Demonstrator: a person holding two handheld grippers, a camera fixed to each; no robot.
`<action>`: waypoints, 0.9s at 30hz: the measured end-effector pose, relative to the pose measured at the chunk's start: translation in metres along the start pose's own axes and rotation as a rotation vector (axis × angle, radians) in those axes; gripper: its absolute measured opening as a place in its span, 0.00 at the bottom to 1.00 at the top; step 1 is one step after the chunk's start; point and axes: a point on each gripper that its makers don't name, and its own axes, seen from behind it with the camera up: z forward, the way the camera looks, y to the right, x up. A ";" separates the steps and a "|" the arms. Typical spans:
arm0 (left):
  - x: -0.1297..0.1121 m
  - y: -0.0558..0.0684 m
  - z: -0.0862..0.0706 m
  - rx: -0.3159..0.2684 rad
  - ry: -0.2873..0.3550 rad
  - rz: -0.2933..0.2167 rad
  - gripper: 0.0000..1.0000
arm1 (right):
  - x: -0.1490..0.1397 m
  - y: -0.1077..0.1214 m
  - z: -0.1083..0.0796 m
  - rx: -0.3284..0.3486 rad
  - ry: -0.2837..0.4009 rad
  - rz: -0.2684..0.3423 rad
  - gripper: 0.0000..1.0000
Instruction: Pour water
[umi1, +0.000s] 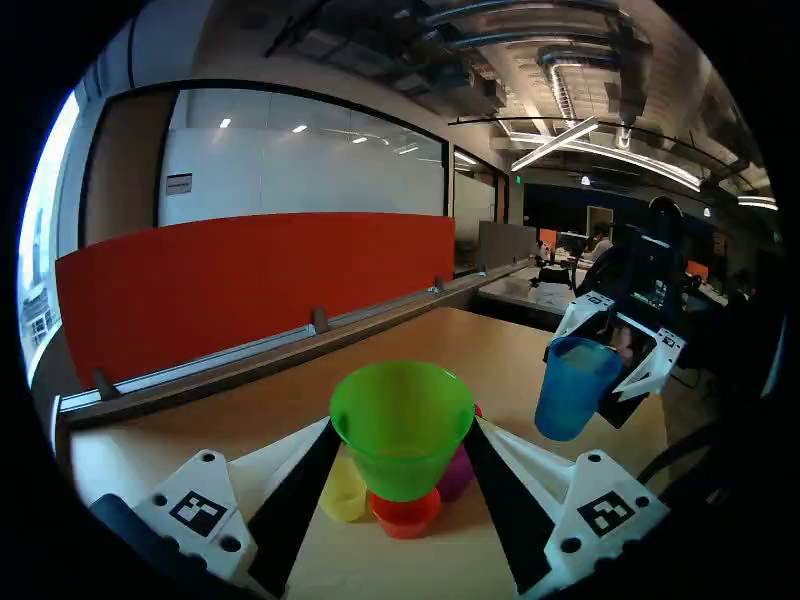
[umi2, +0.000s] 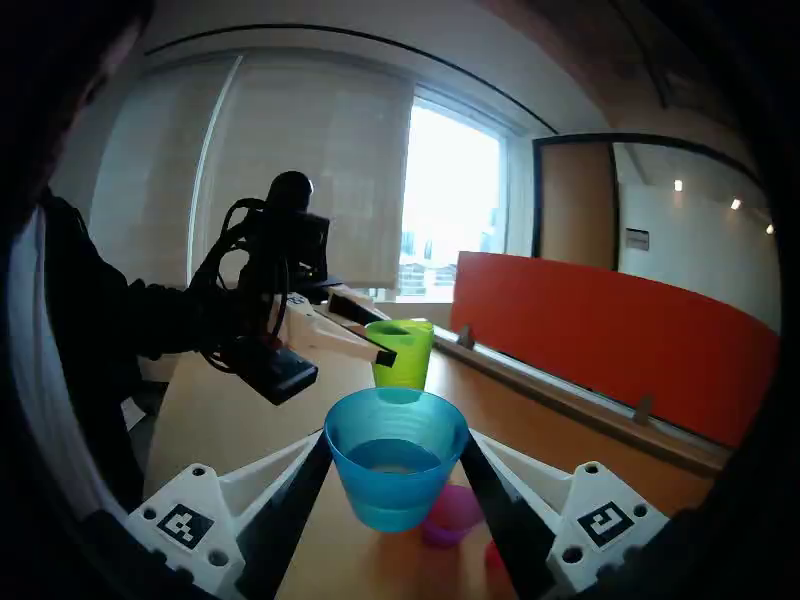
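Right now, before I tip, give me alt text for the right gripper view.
The right gripper grips a blue cup, seemingly part-filled with water, above a wooden table. Beyond it, the left gripper holds a green cup; a purple cup sits on the table below.

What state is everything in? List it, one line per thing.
left tool: shut on the green cup
right tool: shut on the blue cup
green cup: upright, held above the table, contents unclear
blue cup: upright, held up, partly filled with water
yellow cup: standing on the table
orange cup: standing on the table
purple cup: standing on the table
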 end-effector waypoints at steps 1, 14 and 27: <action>0.000 0.000 -0.001 0.002 0.002 -0.002 0.85 | 0.001 0.000 0.000 0.000 0.002 -0.001 0.91; 0.000 0.004 -0.011 0.010 0.016 -0.015 0.85 | 0.011 -0.003 0.004 -0.002 0.037 0.010 0.91; 0.000 0.007 -0.017 0.007 0.019 -0.019 0.85 | 0.022 -0.001 0.006 -0.010 0.089 0.028 0.91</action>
